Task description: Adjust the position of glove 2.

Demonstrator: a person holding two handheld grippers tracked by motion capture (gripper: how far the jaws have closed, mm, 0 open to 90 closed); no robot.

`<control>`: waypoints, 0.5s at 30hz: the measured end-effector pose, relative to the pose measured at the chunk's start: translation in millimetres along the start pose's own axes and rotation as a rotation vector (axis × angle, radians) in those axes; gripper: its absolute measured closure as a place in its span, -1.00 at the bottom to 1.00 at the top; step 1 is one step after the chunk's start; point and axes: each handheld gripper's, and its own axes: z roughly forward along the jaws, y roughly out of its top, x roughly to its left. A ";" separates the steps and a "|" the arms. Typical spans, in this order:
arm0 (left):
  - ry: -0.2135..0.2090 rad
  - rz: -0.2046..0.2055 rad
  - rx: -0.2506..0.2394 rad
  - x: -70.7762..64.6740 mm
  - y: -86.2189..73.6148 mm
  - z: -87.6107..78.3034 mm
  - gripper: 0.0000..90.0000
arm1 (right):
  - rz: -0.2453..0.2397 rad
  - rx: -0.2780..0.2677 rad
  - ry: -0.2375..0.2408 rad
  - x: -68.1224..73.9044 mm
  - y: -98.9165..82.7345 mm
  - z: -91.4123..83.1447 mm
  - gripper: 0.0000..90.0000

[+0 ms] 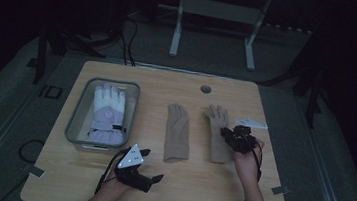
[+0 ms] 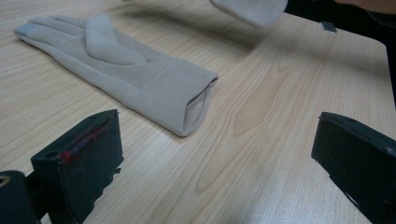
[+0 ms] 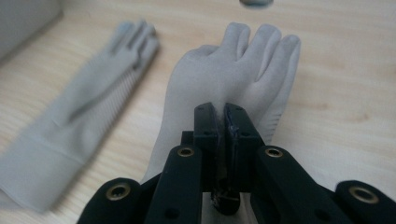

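Two beige gloves lie side by side on the wooden table (image 1: 198, 183). The left beige glove (image 1: 178, 133) lies flat, palm up, with its open cuff (image 2: 196, 105) toward my left gripper (image 1: 153, 165). That gripper stands open near the front edge, its jaws wide apart (image 2: 215, 158) with nothing between them. My right gripper (image 1: 235, 136) is shut on the right beige glove (image 1: 218, 127), pinching its fabric near the cuff (image 3: 223, 116). The glove's fingers (image 3: 261, 44) point away from me. Its cuff end (image 2: 250, 9) hangs raised off the table.
A grey tray (image 1: 77, 115) at the left holds a white and lavender glove (image 1: 107, 110). A small white object (image 1: 252, 123) lies right of the held glove. A round hole (image 1: 206, 89) sits near the table's far edge. Bare wood stretches along the front.
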 end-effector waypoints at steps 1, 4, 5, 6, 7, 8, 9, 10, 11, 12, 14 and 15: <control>0.002 -0.002 0.001 -0.3 -0.1 0.6 -0.95 | 0.001 -0.007 0.001 1.5 3.0 -1.1 0.88; -0.001 0.001 0.002 -0.7 -0.2 1.0 -0.95 | 0.017 -0.037 0.013 10.8 16.1 -4.5 0.88; 0.001 0.004 0.004 -0.8 0.0 1.0 -0.95 | 0.017 -0.044 0.017 14.6 19.9 -4.8 0.88; 0.001 0.004 0.003 -0.8 0.1 0.8 -0.95 | 0.014 -0.050 0.023 19.0 23.3 -4.6 0.88; 0.000 0.003 0.001 -0.8 0.2 0.5 -0.95 | 0.013 -0.061 0.031 24.0 26.3 -4.4 0.88; 0.002 0.005 -0.001 -0.8 0.4 0.0 -0.95 | 0.008 -0.067 0.038 27.9 28.4 -3.8 0.88; 0.004 0.004 -0.005 -0.9 0.6 -0.5 -0.95 | -0.001 -0.068 0.045 33.2 31.0 -2.5 0.88; 0.004 0.004 -0.005 -0.7 0.6 -0.9 -0.95 | -0.002 -0.074 0.054 39.5 33.7 -0.7 0.88; 0.006 0.001 -0.007 -0.5 0.7 -1.2 -0.95 | 0.002 -0.077 0.059 43.3 35.1 0.5 0.88; 0.008 -0.001 -0.008 -0.5 0.7 -1.4 -0.95 | 0.004 -0.077 0.066 49.5 37.3 3.0 0.88; 0.009 -0.001 -0.009 -0.3 0.8 -1.7 -0.95 | 0.013 -0.076 0.073 58.9 39.9 8.1 0.87; 0.009 0.001 -0.010 -0.5 0.9 -1.9 -0.95 | 0.011 -0.074 0.073 62.6 40.6 10.3 0.87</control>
